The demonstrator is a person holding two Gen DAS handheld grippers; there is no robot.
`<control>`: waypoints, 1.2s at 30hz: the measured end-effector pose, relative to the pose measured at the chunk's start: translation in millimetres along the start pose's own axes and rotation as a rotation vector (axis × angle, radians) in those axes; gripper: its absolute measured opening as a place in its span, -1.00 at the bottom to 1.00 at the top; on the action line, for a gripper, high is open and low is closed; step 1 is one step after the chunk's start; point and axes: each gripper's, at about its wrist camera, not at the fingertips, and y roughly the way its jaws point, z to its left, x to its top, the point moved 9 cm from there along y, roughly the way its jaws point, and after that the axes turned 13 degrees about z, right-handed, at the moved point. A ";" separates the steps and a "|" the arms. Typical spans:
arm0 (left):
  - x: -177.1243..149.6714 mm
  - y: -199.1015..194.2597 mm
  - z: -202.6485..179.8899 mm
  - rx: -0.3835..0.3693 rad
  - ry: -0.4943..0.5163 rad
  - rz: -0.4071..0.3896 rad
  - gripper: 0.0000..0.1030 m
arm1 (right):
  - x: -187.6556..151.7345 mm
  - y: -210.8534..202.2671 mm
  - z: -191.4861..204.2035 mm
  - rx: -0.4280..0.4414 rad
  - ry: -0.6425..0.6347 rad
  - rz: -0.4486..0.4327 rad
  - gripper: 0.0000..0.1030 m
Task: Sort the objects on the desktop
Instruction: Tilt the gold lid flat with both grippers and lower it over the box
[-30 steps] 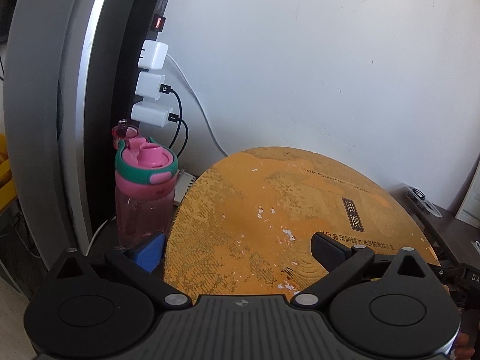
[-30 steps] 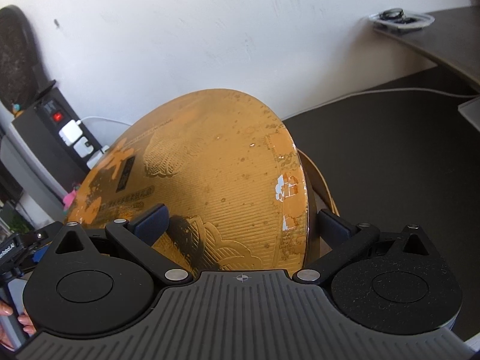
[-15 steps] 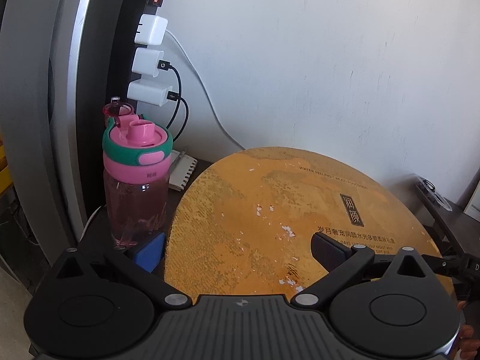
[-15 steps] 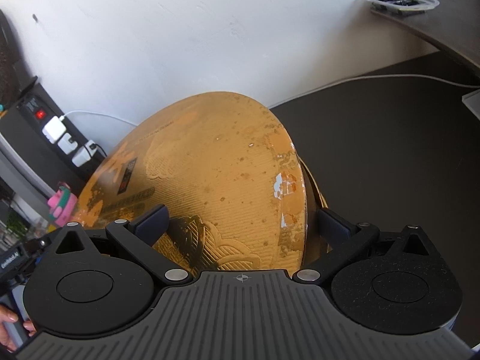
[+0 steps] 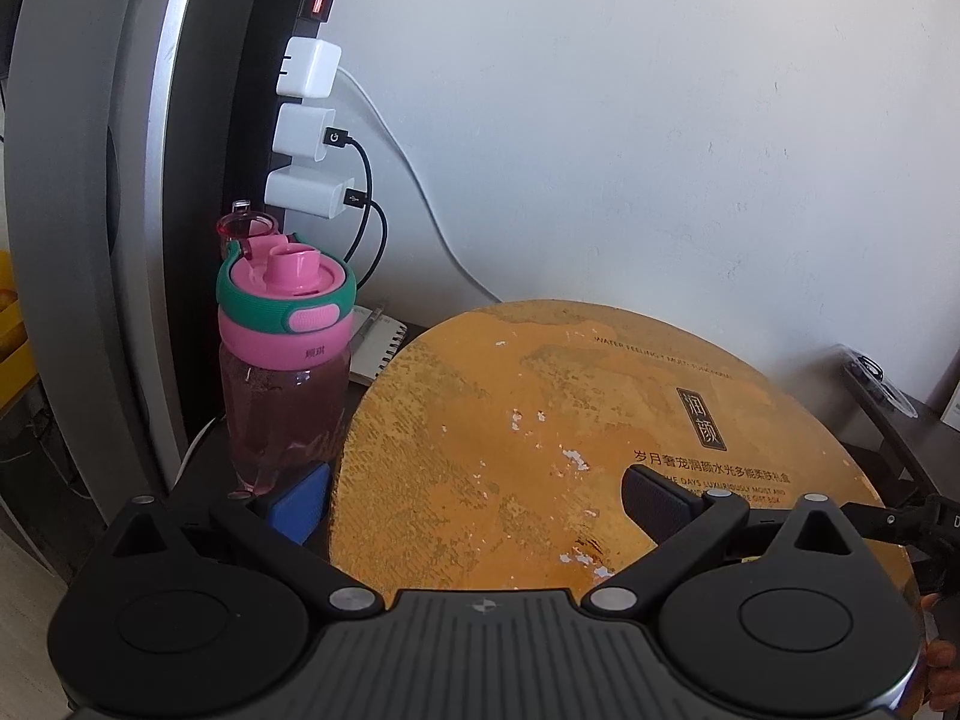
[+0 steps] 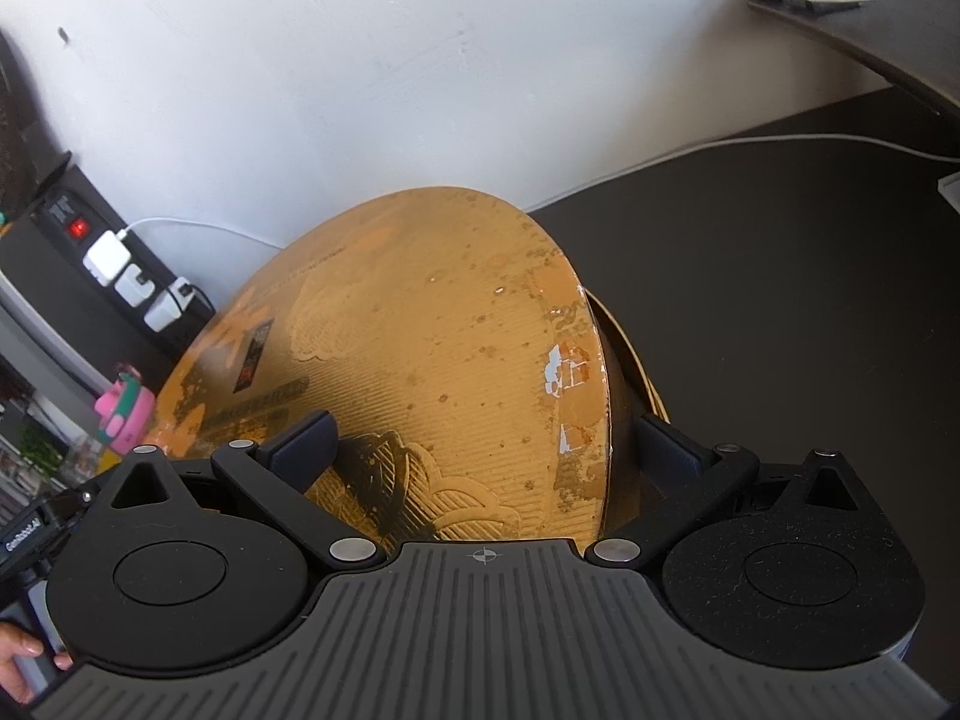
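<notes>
Two tools, left tool (image 5: 474, 504) and right tool (image 6: 480, 444), clamped across round box (image 5: 540, 438); risk of toppling nearby bottle (image 5: 282, 372) if swung left.

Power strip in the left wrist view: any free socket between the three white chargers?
No. The three white chargers sit stacked one right after another down the power strip, with no open socket visible between them.
</notes>
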 end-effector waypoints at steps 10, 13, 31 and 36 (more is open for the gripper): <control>5.3 0.2 -14.2 -0.032 0.014 -0.003 0.96 | 1.2 -20.0 -13.4 -0.013 0.002 -0.036 1.00; 6.8 2.3 -14.3 -0.021 0.009 -0.003 0.96 | 0.3 -13.8 -16.6 -0.004 0.016 -0.021 1.00; 5.0 9.1 -7.6 -0.018 0.012 -0.001 0.97 | -3.7 4.9 -32.1 0.003 0.115 0.056 1.00; 2.3 1.6 -9.2 -0.006 0.046 -0.019 0.98 | -8.9 -1.6 -27.4 -0.023 0.094 0.041 1.00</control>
